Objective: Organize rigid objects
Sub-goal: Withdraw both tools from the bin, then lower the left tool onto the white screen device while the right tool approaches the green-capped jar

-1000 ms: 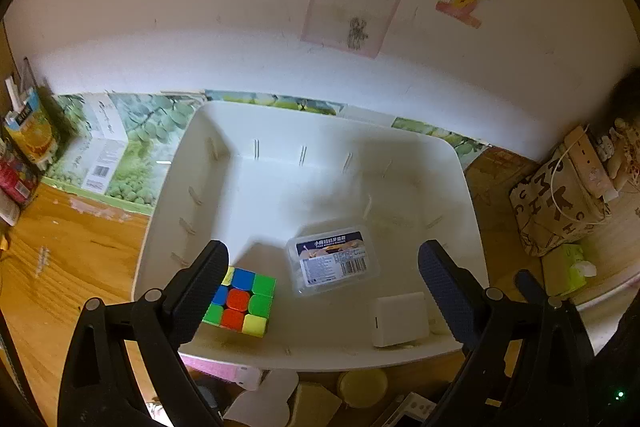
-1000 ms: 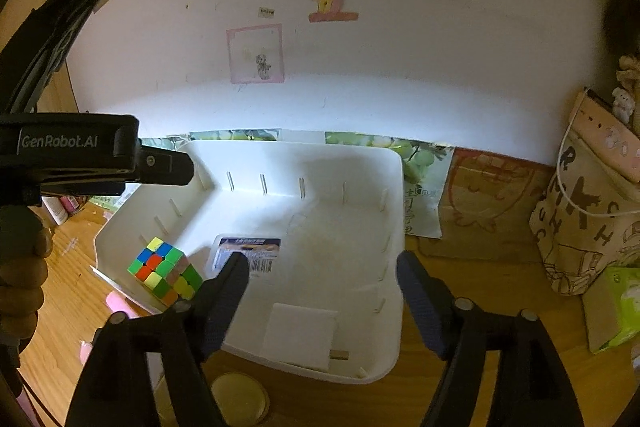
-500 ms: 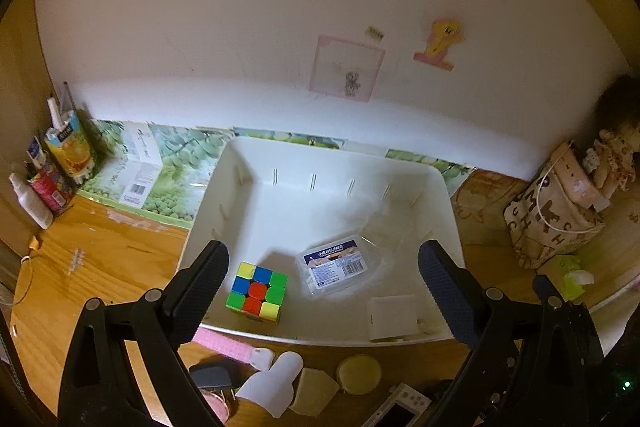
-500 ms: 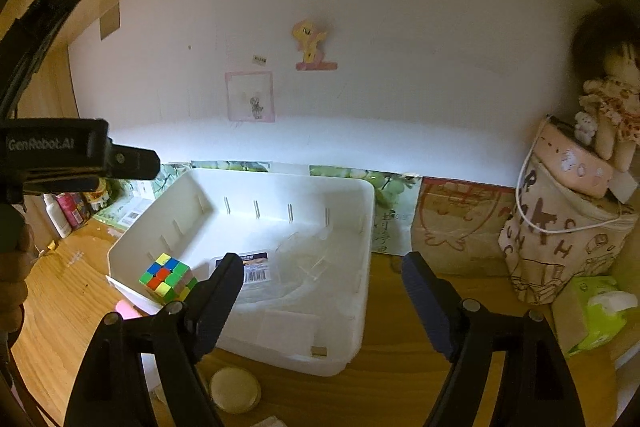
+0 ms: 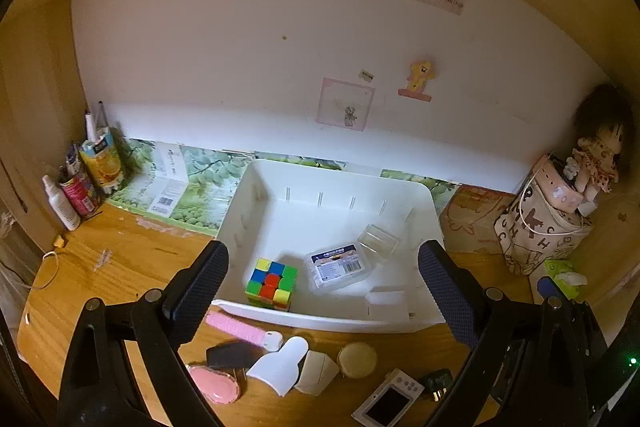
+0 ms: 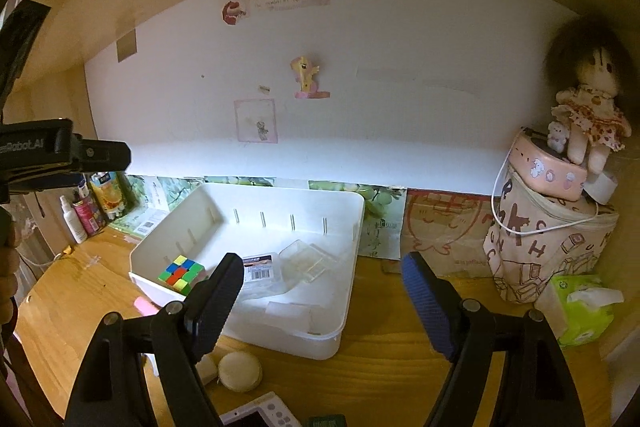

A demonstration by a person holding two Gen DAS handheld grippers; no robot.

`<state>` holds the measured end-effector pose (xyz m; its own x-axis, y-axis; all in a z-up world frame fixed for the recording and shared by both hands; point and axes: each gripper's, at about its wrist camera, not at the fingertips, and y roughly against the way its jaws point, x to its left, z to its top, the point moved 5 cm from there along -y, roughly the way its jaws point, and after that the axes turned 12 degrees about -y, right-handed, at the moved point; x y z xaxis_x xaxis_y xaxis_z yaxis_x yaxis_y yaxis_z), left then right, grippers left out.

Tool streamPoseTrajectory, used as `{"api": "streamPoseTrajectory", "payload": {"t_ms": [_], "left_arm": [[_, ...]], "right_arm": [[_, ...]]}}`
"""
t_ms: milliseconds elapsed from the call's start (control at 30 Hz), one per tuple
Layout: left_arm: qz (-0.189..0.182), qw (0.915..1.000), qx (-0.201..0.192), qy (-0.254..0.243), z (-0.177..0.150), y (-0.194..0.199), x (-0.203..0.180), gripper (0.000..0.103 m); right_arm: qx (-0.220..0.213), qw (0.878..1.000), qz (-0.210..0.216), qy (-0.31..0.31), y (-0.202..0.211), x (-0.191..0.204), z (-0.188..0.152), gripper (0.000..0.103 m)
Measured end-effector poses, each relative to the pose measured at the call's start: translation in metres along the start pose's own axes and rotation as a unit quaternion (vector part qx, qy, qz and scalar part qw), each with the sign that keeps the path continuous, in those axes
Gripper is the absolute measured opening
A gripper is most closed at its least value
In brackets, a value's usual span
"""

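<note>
The white bin (image 5: 340,323) sits on the wooden desk. Inside it are a colorful cube (image 5: 272,283), a labeled clear box (image 5: 340,267), a small clear box (image 5: 378,241) and a flat white block (image 5: 386,303). So part of the tidying looks done. In front of the bin, things wait on the desk: a pink strip (image 5: 236,327), a round tan tin (image 5: 357,359) and a small camera (image 5: 388,403). The left gripper (image 5: 320,291) and the right gripper (image 6: 320,299) are both wide and hold nothing.

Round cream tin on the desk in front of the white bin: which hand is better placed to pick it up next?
Probably right. The tin lies just below the right gripper's open, empty jaws; in the left view it sits lower, among clutter.
</note>
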<state>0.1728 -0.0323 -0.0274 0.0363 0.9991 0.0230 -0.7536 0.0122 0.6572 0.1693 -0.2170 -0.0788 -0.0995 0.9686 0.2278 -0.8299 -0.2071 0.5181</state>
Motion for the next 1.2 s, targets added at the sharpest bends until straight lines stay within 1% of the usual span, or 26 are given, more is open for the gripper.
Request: {"api": "streamPoseTrajectory", "payload": {"t_ms": [233,333,467,667,867,1000,1200], "left_arm": [[0.001,0.9998,-0.007,0.019,-0.021,0.021,0.000,0.097],[-0.001,0.9998,-0.003,0.021,-0.032,0.026,-0.003,0.097],[0.000,0.9997,0.002,0.024,-0.048,0.033,-0.009,0.097],[0.009,0.9997,-0.007,0.024,-0.062,0.042,-0.011,0.097],[0.017,0.9994,0.011,0.027,-0.076,0.044,-0.013,0.097],[0.020,0.9994,0.023,0.017,-0.082,0.042,-0.017,0.097],[0.012,0.9985,0.053,0.007,-0.088,0.030,-0.022,0.097]], "right_arm": [[0.000,1.000,0.017,0.010,0.016,-0.002,-0.008,0.082],[0.002,1.000,0.024,0.015,0.024,-0.004,-0.013,0.082],[0.011,0.999,0.030,0.020,0.032,-0.007,-0.024,0.082],[0.025,0.999,0.035,0.028,0.040,-0.011,-0.039,0.082],[0.042,0.998,0.036,0.022,0.044,-0.019,-0.056,0.082],[0.051,0.998,0.032,0.024,0.046,-0.026,-0.067,0.082],[0.070,0.997,0.025,0.019,0.046,-0.041,-0.082,0.082]]}}
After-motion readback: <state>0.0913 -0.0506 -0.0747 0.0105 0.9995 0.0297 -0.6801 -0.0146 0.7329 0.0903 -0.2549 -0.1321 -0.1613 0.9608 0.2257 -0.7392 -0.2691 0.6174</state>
